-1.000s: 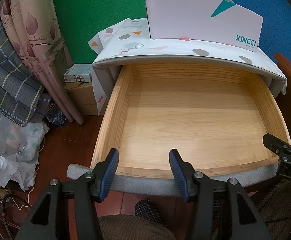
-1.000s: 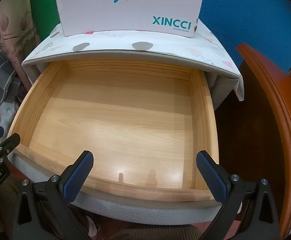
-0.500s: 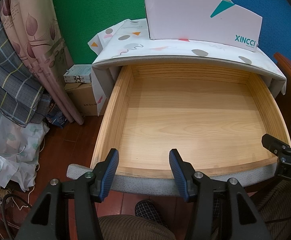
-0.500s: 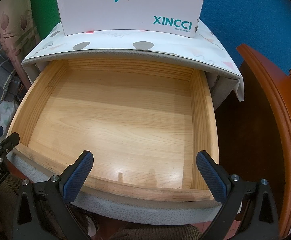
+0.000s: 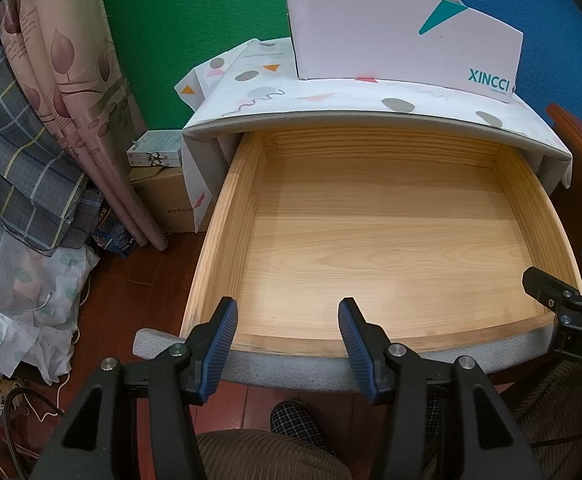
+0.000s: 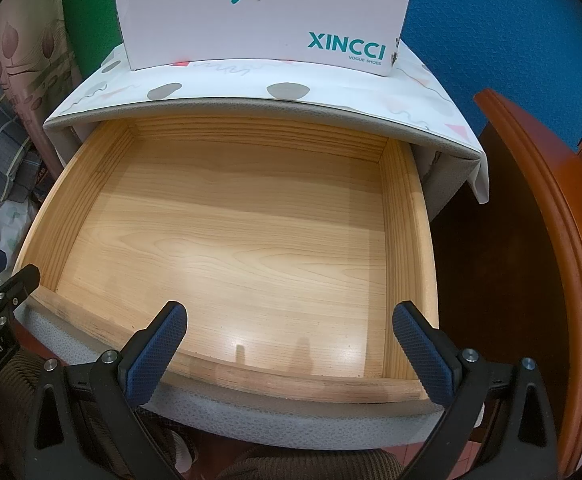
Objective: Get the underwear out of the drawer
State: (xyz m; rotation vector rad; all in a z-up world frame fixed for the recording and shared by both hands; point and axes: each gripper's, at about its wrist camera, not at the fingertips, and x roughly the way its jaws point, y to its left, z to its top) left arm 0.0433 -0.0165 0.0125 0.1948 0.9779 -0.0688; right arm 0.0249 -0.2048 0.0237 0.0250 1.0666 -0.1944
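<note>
Your left gripper [image 5: 287,320] and right gripper [image 6: 289,326] both hang w/ fingers spread, gripping nothing, over the front edge of the pulled-out drawer [image 6: 407,216]. Only bare wood shows inside; can't tell where the underwear is. A box [image 6: 263,20] sits on the cabinet top behind.

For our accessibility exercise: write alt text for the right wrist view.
An open wooden drawer with nothing visible inside fills the view. The open right gripper hovers at its front edge; a white shoe box sits on the cabinet above.
</note>
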